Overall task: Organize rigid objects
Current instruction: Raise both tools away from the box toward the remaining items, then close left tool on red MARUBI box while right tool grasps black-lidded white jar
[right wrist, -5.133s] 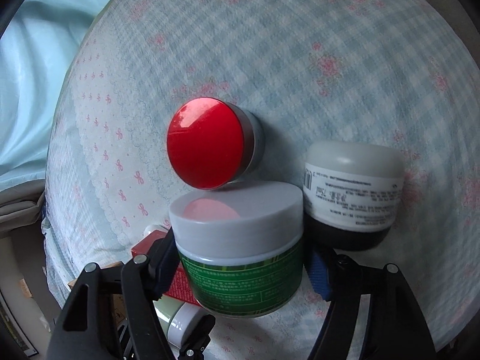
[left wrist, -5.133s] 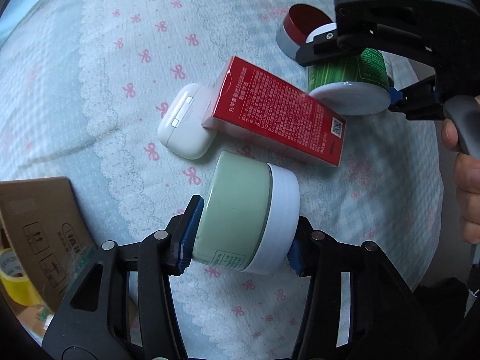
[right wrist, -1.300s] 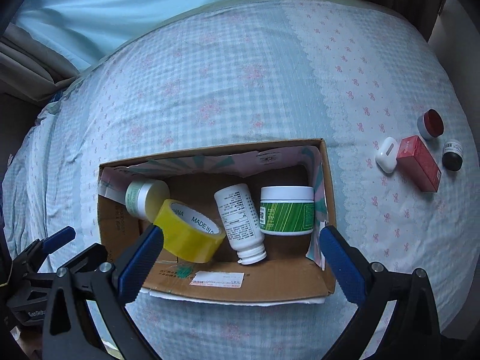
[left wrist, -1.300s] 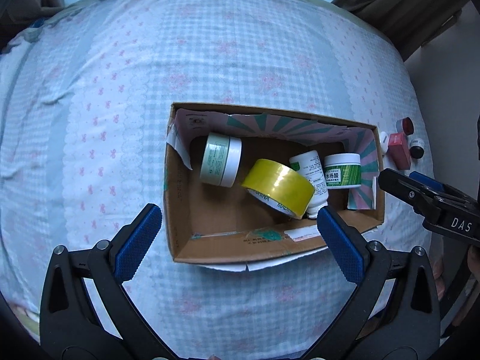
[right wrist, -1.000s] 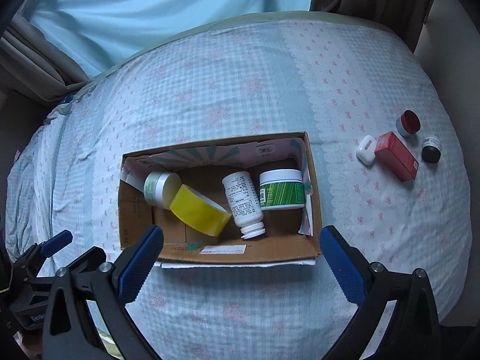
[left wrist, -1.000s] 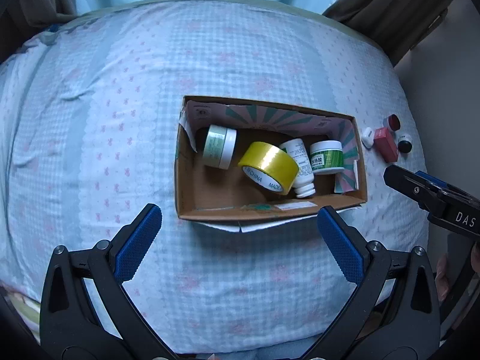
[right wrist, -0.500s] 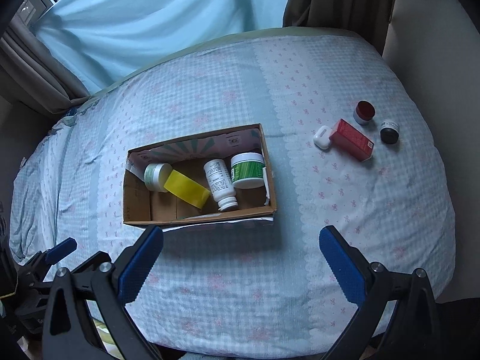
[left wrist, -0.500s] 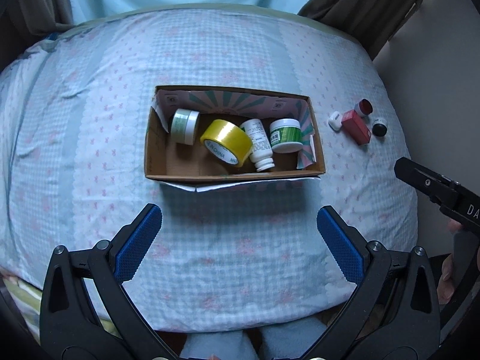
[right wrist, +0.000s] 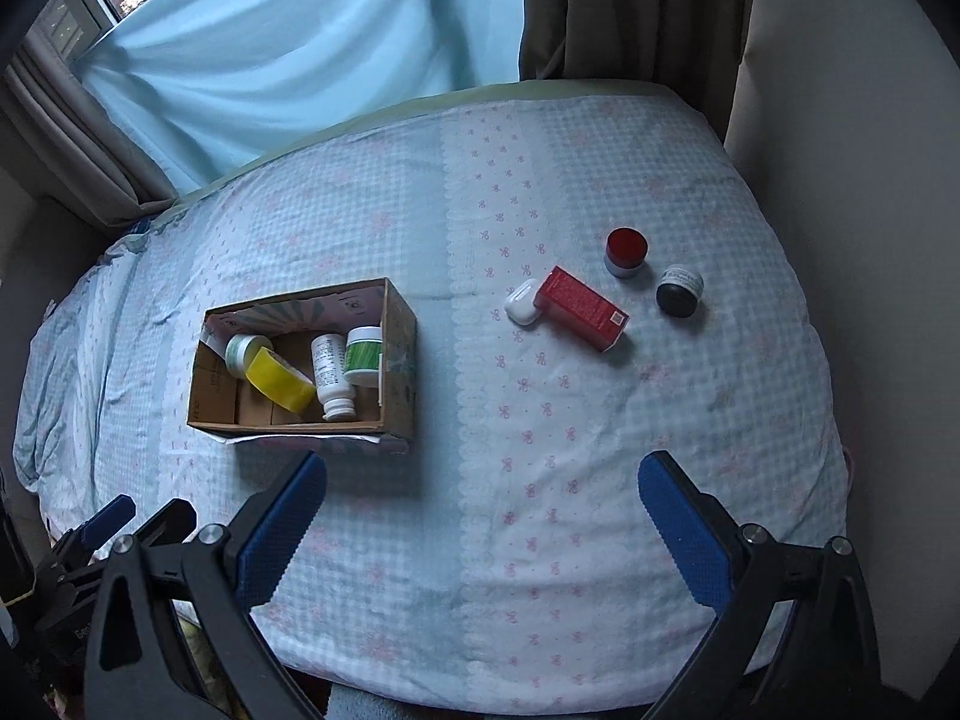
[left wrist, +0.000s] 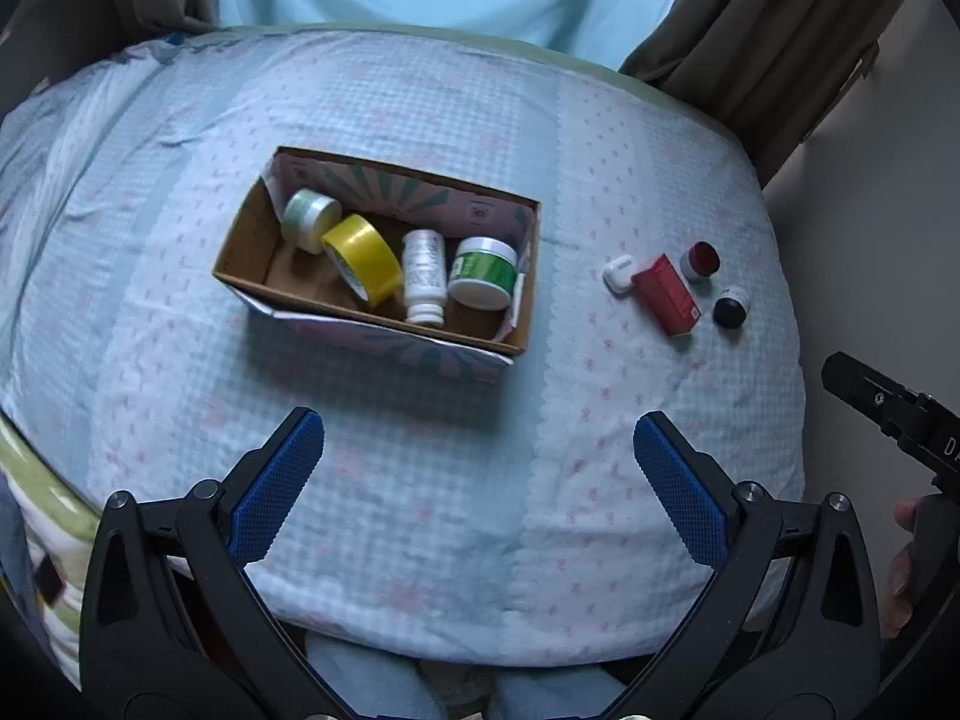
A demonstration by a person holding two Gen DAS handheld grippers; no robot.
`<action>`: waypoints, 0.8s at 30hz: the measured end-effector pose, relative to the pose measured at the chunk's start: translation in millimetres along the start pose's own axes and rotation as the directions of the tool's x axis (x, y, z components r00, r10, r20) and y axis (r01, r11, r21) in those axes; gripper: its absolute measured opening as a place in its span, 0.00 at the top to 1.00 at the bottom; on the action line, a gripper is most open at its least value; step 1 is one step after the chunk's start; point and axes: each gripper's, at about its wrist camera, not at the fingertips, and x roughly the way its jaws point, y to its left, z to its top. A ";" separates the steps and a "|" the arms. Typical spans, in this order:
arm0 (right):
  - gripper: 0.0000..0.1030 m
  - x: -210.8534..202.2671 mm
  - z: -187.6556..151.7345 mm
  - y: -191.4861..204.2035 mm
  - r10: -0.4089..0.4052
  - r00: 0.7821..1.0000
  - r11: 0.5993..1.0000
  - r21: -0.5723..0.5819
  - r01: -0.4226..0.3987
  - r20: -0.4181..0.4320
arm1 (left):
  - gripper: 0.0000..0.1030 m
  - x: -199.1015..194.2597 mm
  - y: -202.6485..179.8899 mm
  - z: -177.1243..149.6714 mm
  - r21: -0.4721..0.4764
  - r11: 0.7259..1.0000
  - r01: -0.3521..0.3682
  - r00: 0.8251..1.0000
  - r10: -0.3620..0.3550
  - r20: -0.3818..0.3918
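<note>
A cardboard box sits on the bed. It holds a pale green jar, a yellow tape roll, a white bottle and a green-label jar. To its right lie a white earbud case, a red carton, a red-lid jar and a black jar. My left gripper and right gripper are open and empty, high above the bed's near edge.
The bed has a light blue checked cover with pink bows. Blue and dark curtains hang behind it, and a pale wall runs along its right side. The right gripper's body shows at the left wrist view's right edge.
Both grippers have risen and pulled back from the box, so box and loose items look smaller. The box holds the two jars carried earlier.
</note>
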 end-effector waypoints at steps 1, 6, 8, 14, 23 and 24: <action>0.00 -1.8 1.1 -8.9 0.000 1.000 1.000 -0.015 0.000 0.000 | 0.00 0.6 -11.1 -4.1 -0.013 1.000 0.002 1.000 -0.002 -0.006; 0.00 -14.7 11.4 -68.9 -0.003 1.000 1.000 -0.013 0.003 -0.008 | 0.00 4.4 -62.6 -12.7 -0.056 0.998 0.026 0.999 -0.027 -0.019; 0.00 -18.9 15.0 -93.0 -0.011 1.000 1.000 -0.002 0.011 -0.001 | 0.00 9.9 -80.8 -11.1 -0.051 0.998 0.021 0.999 -0.022 -0.024; 0.00 -14.5 25.7 -152.6 -0.018 1.000 0.993 0.119 0.018 -0.001 | 0.00 40.1 -120.6 1.4 -0.059 0.997 0.058 0.997 -0.061 -0.050; 0.00 18.9 49.2 -218.5 -0.039 0.999 0.966 0.254 0.046 -0.030 | 0.00 110.7 -181.7 20.3 -0.042 0.997 0.067 0.988 -0.073 -0.137; 0.00 25.2 51.4 -224.7 -0.034 0.999 0.963 0.266 0.043 -0.035 | 0.00 120.4 -187.3 24.1 -0.045 0.997 0.065 0.987 -0.070 -0.146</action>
